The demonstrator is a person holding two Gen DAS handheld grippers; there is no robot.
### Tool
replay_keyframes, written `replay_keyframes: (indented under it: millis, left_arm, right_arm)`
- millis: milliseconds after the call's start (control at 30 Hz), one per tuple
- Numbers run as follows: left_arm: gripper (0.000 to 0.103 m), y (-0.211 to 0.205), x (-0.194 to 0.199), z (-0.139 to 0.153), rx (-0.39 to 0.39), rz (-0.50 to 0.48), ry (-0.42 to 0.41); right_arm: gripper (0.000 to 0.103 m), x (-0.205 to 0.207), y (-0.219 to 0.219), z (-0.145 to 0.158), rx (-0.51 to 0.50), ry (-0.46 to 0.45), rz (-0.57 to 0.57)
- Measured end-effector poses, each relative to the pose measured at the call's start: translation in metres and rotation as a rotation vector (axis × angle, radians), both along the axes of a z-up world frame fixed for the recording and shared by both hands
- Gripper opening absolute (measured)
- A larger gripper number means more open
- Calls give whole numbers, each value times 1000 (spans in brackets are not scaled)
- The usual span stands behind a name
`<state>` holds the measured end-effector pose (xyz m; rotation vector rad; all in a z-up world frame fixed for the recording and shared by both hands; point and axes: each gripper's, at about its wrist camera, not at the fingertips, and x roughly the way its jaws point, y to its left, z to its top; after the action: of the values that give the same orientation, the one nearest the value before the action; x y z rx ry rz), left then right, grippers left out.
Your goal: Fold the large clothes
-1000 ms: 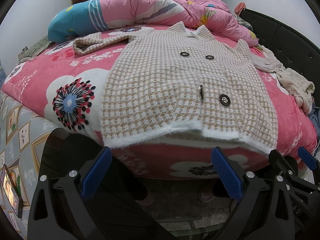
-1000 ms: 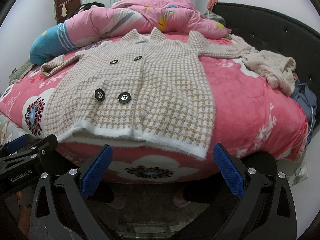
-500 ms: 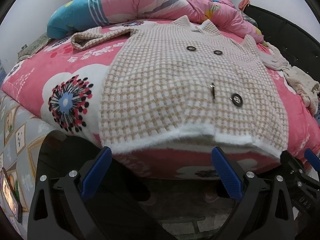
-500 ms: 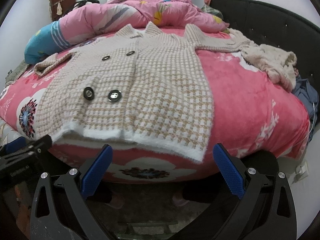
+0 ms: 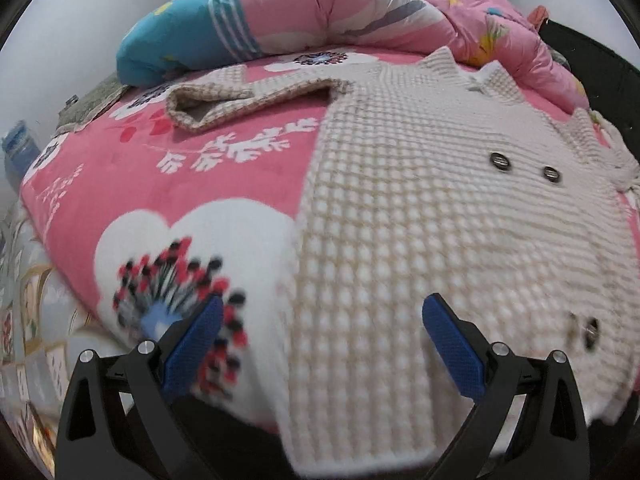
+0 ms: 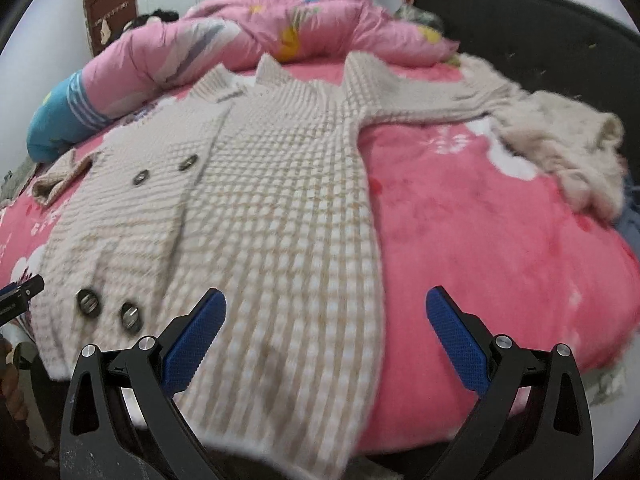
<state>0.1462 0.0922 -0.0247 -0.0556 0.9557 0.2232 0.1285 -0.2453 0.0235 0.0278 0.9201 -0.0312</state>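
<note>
Beige-and-white checked knit coat (image 5: 420, 248) flat on pink bed (image 6: 480, 248), unfolded; left gripper (image 5: 320, 336) and right gripper (image 6: 326, 320) released above hem.

You face a bed (image 6: 500, 240) under a pink floral blanket, black headboard (image 6: 540, 40) at right, pale walls and a brown door (image 6: 110, 16) beyond.

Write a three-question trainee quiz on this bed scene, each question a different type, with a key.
1. True or false: the left gripper has its jaws shut on the checked coat.
2. Multiple choice: how many dark buttons show on the coat in the right wrist view? A) two B) four C) six
3. Fill in: the crumpled cream garment lies beside the coat's ____.

Key: 1 false, jaws open. 2 B. 3 sleeve.
</note>
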Motion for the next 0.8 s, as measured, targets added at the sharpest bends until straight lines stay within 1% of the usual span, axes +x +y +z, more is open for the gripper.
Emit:
replay_keyframes:
  millis: [67,100,133,167,233,367,467,533,600,700,800]
  left_arm:
    - [98,5,12,-12,-18,-12,39]
    - [98,9,17,-19,-59,-20,58]
    - [98,12,18,-22,-82,-14,56]
    - [98,14,16,-22,-97,-11,42]
    - [98,16,16,-23,-101,-16,38]
    - [98,15,12,-25,-87,-21,17]
    - [99,14,9,-27,-82,-23,5]
    - [98,14,5,-25,-92,-28,1]
    - [98,18,2,-18,-101,-36,-14]
    - [98,32,-2,7,-99,-26,-103]
    - [98,57,6,36,-80,22,-185]
  right_arm:
    - [96,18,-4,-18,-12,51,7]
    - [96,26,-5,-30,-14,99,23]
    - [96,28,-6,-36,-1,117,31]
    - [97,28,-9,-39,19,110,33]
    - [97,23,-13,-40,50,84,47]
    - [97,13,-17,-44,70,46,88]
    - [97,10,-20,-43,87,43,107]
    - [97,8,-25,-40,105,53,116]
    - [96,16,-26,-32,114,78,131]
    - [96,26,-21,-5,110,43,173]
    - [96,46,4,38,74,-40,277]
